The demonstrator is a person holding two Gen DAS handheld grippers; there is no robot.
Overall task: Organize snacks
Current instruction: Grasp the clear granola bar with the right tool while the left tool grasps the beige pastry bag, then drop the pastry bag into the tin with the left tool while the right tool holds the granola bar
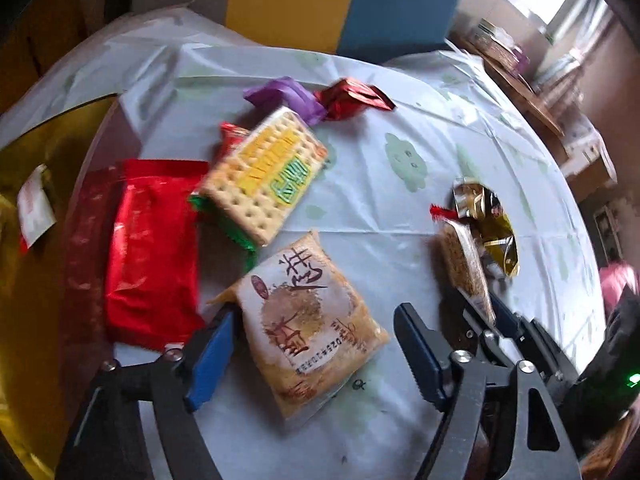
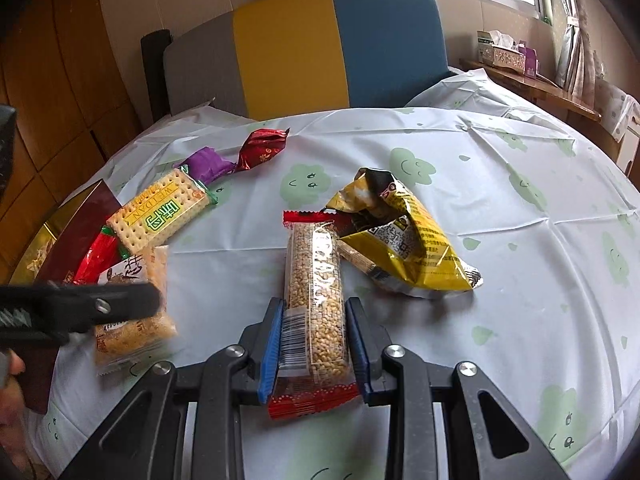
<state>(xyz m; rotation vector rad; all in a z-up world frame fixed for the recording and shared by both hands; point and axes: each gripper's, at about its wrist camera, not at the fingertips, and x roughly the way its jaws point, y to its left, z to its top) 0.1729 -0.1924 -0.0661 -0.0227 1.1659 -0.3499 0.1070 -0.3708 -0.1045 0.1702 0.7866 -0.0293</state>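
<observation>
My left gripper (image 1: 316, 312) stands open around a tan rice-cake packet (image 1: 312, 328). Its left pad is at the packet's edge and its right pad stands clear of it. My right gripper (image 2: 314, 304) is shut on a clear grain bar (image 2: 314, 276) with red ends, which points away from me over the table. In the left wrist view the same grain bar (image 1: 464, 264) shows at the right. In the right wrist view the left gripper's dark finger (image 2: 100, 304) crosses the tan packet (image 2: 132, 328).
A cracker packet (image 1: 264, 172), a red packet (image 1: 152, 248), a purple wrapper (image 1: 284, 96) and a red foil wrapper (image 1: 352, 98) lie beyond. A crumpled yellow bag (image 2: 400, 236) sits mid-table. A gold box (image 1: 48, 184) is at the left, a yellow-blue chair (image 2: 340, 40) behind.
</observation>
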